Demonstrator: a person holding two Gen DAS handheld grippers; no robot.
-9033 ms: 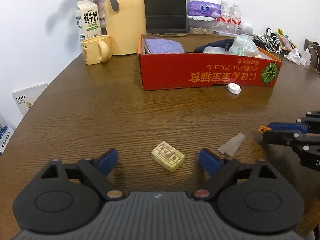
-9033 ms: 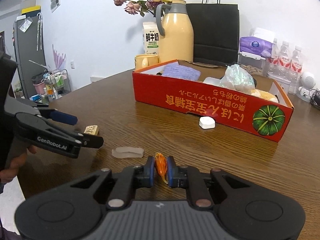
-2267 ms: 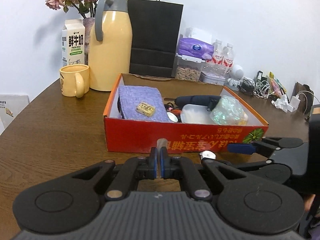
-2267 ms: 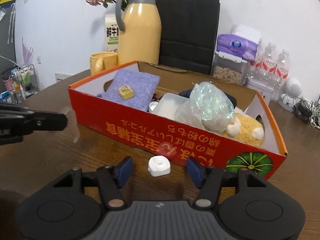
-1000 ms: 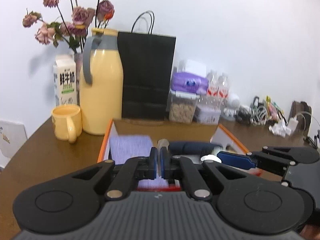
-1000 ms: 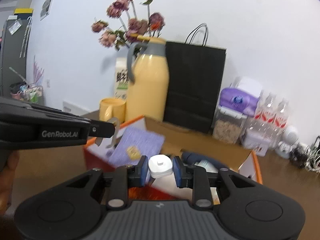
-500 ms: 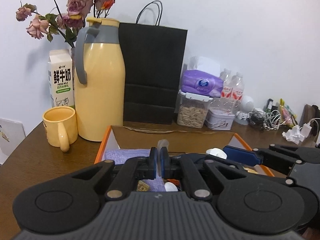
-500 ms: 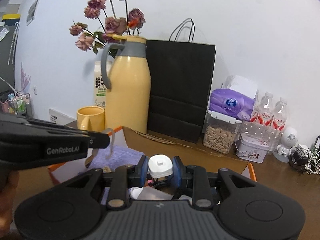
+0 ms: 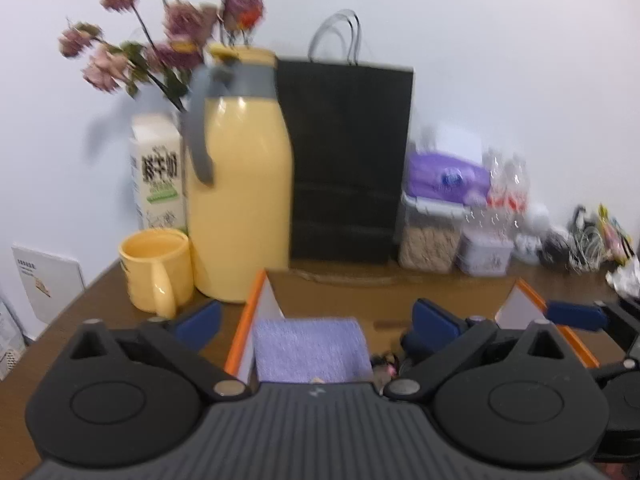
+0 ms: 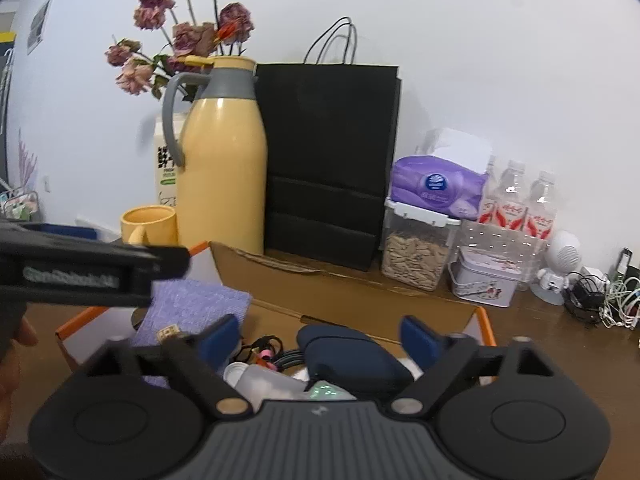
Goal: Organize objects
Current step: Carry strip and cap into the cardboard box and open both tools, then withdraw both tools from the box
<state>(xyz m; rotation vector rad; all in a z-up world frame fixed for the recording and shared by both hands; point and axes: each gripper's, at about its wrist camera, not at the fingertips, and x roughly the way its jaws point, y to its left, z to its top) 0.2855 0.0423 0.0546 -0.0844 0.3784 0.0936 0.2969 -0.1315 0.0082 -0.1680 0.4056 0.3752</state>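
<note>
The open cardboard box with orange rim lies below both grippers. In it I see a purple cloth, a small yellow block, a dark blue case, a clear plastic container and tangled cables. My left gripper is open and empty above the cloth. My right gripper is open and empty above the box's middle. The left gripper's finger crosses the right wrist view at left.
Behind the box stand a yellow thermos jug, a yellow mug, a milk carton, dried flowers, a black paper bag, a seed jar, tissues, water bottles and cables.
Both grippers have opened. The clear strip is gone from the left fingers and the white cap from the right fingers. Both views shifted slightly over the box.
</note>
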